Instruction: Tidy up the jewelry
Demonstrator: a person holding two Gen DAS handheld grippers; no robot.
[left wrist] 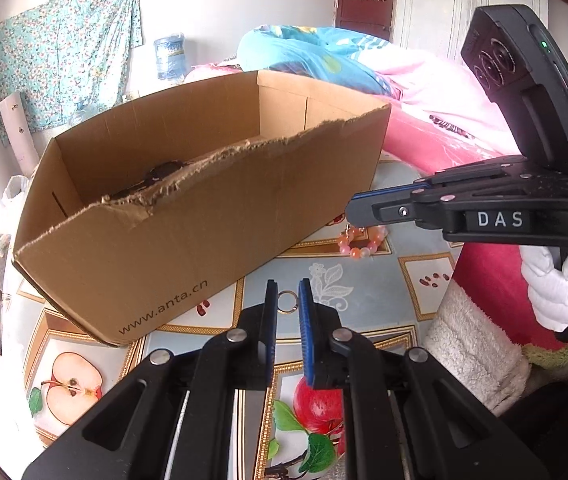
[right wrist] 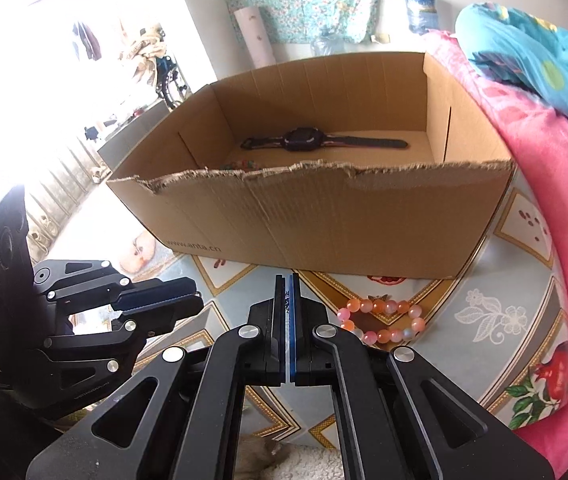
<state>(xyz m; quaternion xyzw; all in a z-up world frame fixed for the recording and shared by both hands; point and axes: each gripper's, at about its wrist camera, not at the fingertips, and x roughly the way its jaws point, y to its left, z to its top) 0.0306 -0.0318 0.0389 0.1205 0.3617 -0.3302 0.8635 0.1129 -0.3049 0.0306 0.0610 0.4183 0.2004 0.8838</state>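
Nearest the cardboard box (right wrist: 324,216), the left tool (left wrist: 287,292) is pinching a small metal ring (left wrist: 288,302) between nearly shut fingers, just short of the box's front wall. The right tool (right wrist: 287,280) is sitting fully shut and empty, beside the bead bracelet (right wrist: 382,320) lying on the bench (right wrist: 496,308) before the box. Inside the box, a watch (right wrist: 316,142) is lying flat. The ring looks thinly held and may be slipping out before clearing the torn rim.

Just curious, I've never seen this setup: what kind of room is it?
Most likely a home bedroom: a pink floral blanket with a teal patterned quilt on it lies beside the fruit-print tablecloth, and a floral cloth hangs on the wall.
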